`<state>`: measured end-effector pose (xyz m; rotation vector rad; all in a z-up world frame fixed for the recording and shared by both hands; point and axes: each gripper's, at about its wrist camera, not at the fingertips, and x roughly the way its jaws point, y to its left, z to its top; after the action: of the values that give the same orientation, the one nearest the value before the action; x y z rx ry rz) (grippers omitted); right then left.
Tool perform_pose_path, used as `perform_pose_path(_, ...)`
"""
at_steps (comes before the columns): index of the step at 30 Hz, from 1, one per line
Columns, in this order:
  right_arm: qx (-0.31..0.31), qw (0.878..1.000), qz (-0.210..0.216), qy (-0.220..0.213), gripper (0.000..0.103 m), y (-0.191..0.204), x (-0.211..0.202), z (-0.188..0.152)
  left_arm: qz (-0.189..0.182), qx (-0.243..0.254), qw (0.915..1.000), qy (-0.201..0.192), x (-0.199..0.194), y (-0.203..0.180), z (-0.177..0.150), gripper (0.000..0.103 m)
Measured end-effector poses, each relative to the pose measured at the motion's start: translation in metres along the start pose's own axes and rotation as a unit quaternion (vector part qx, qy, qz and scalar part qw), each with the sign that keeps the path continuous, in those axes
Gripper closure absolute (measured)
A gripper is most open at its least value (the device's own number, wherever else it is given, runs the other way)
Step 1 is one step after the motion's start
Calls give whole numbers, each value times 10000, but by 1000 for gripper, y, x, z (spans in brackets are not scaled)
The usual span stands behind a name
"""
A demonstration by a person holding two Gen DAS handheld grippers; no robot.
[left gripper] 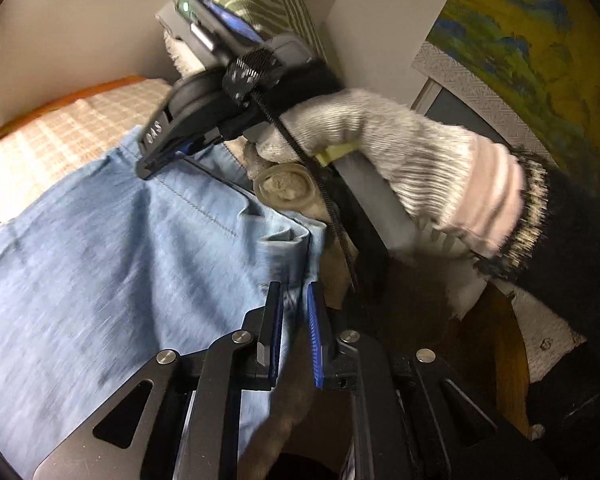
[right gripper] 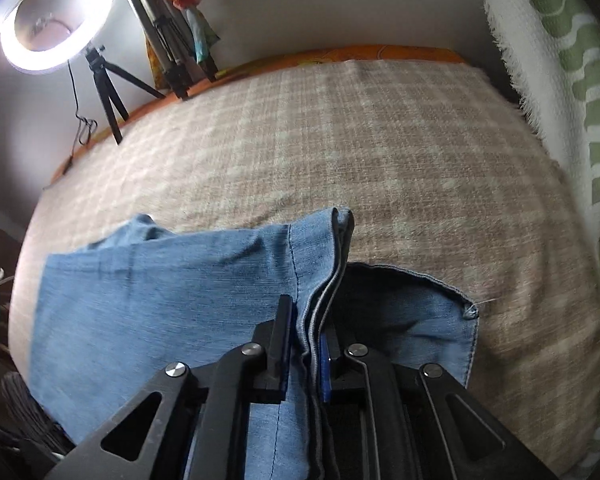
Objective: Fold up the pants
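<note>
Light blue denim pants [right gripper: 160, 288] lie across a beige checked bedspread [right gripper: 340, 140]. My right gripper [right gripper: 306, 332] is shut on several stacked layers of the pants' edge, which stand up between its pads. In the left wrist view the pants [left gripper: 100, 260] hang to the left, and my left gripper [left gripper: 294, 320] is shut on a bunched edge of them. The right gripper [left gripper: 150, 168] shows there too, higher up, pinching the cloth by a seam. A hand in a white knit glove [left gripper: 380, 152] holds it.
A lit ring light [right gripper: 56, 20] on a small tripod [right gripper: 108, 92] stands at the bed's far left edge by the wall. A white cloth with green wavy stripes [right gripper: 560, 100] borders the bed on the right. A yellow painting [left gripper: 520, 40] hangs beyond the gloved hand.
</note>
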<state>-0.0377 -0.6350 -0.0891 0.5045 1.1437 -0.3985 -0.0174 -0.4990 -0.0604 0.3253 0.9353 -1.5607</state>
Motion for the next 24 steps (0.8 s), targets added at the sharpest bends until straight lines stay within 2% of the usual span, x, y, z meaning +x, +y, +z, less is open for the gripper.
perform_pose_path(4, -95, 9987, -492, -113, 70, 10, -12, 1, 160, -78, 9997, -166, -44, 7, -9, 93)
perform_pose_path(6, -264, 9965, -747, -253, 70, 17, -23, 0, 362, -157, 9988, -298, -72, 15, -18, 93)
perform_pose_path(9, -183, 9973, -558, -447, 70, 22, -43, -5, 743, -434, 9949, -521, -117, 33, -39, 90)
perform_pose_path(11, -303, 9970, -419, -571, 70, 35, -56, -8, 974, -813, 9898, -648, -144, 50, -56, 83)
perform_pose_path(15, -547, 9961, -7, -691, 70, 73, -66, -13, 1725, -1561, 9693, -801, -188, 87, -100, 81)
perform_pose_path(20, -1042, 9912, 557, -598, 70, 141, -52, -16, 2313, -2503, 9377, -678, -205, 121, -166, 81)
perform_pose_path(24, -1418, 9845, 938, -436, 67, 199, -30, -20, 2529, -2892, 9214, -590, -205, 131, -190, 81)
